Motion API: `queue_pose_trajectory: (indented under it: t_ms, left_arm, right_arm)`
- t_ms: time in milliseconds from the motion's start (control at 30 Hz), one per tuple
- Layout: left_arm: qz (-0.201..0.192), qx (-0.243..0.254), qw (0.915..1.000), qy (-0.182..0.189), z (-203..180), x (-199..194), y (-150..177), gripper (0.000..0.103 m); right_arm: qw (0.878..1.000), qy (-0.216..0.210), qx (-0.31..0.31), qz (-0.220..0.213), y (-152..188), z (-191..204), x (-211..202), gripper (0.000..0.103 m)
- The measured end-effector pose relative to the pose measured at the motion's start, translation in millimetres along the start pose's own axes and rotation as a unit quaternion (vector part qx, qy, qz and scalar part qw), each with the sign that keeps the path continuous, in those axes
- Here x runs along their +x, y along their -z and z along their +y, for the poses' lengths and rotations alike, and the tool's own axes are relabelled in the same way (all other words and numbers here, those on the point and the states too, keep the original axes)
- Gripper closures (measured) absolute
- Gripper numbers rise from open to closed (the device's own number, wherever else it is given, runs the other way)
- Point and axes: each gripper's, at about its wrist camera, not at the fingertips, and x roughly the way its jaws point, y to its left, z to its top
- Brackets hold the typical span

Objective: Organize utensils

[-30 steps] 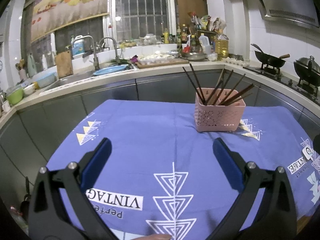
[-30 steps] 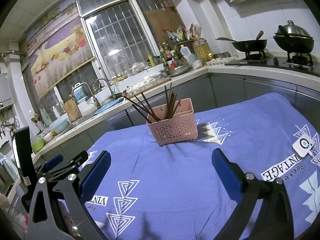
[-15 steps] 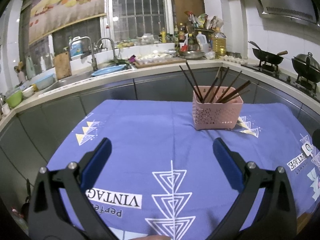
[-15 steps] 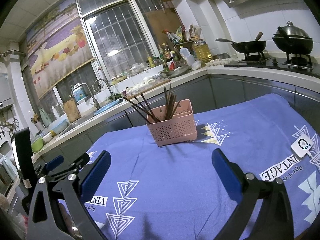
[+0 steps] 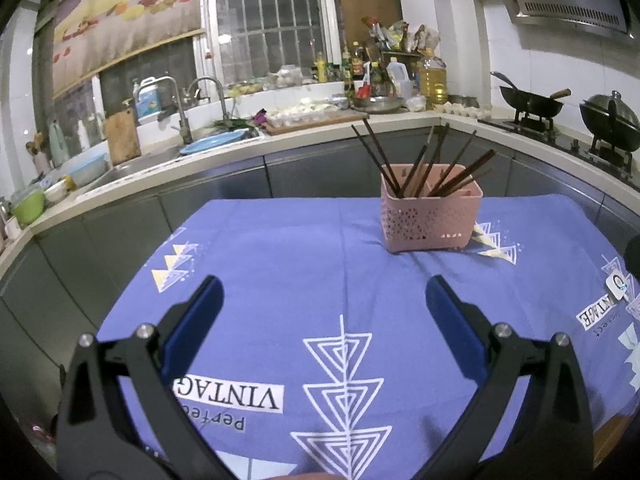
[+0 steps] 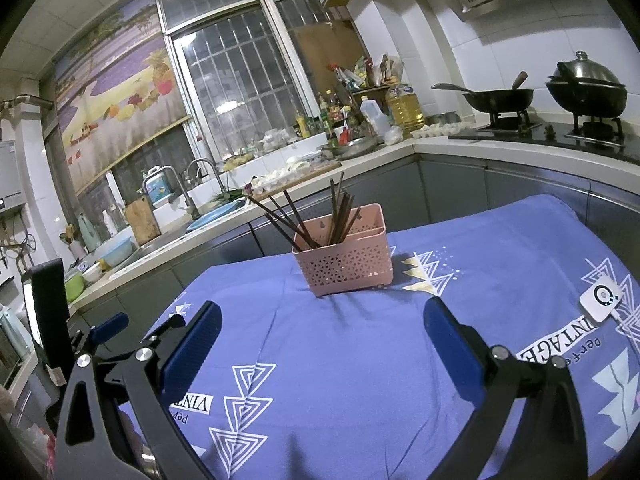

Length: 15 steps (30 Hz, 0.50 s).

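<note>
Both hand-held grippers, left [image 5: 320, 296] and right [image 6: 322, 320], spread, empty; I've drifted slightly back from pink basket [image 5: 430, 216]; chopsticks [image 5: 424, 160] all inside.

Only the pink basket [image 5: 431, 216] with its leaning chopsticks [image 5: 420, 160] is standing on the blue cloth [image 5: 300, 264]; a small white device [image 6: 600, 302] is lying near the right edge.

right gripper [image 6: 322, 334] held above the purple tablecloth [image 6: 360, 360], fingers [image 6: 192, 344] spread wide, nothing between them. pink perforated basket [image 6: 346, 264] stands upright on the cloth ahead, dark chopsticks [image 6: 312, 216] leaning inside it. small white device [image 6: 601, 298] lies on the cloth at right. left gripper [image 6: 108, 328] visible at lower left.
</note>
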Motion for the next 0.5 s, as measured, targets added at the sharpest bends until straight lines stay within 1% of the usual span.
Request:
queue_pose_trajectory:
  t_ms: [133,300,500]
  left_arm:
    - [0.006,-0.001,0.9999,0.013,2.1,1.3,1.4,0.006]
    - [0.006,0.005,1.0,0.003,3.1,3.5,1.2,0.006]
    - [0.002,0.005,1.0,0.001,5.2,2.2,0.0,0.006]
  right_arm:
    - [1.0,0.001,0.001,0.0,0.1,0.0,0.0,0.004]
    - [1.0,0.0,0.0,0.0,0.0,0.1,0.6,0.004]
    - [1.0,0.001,0.001,0.0,-0.1,0.4,-0.2,0.004]
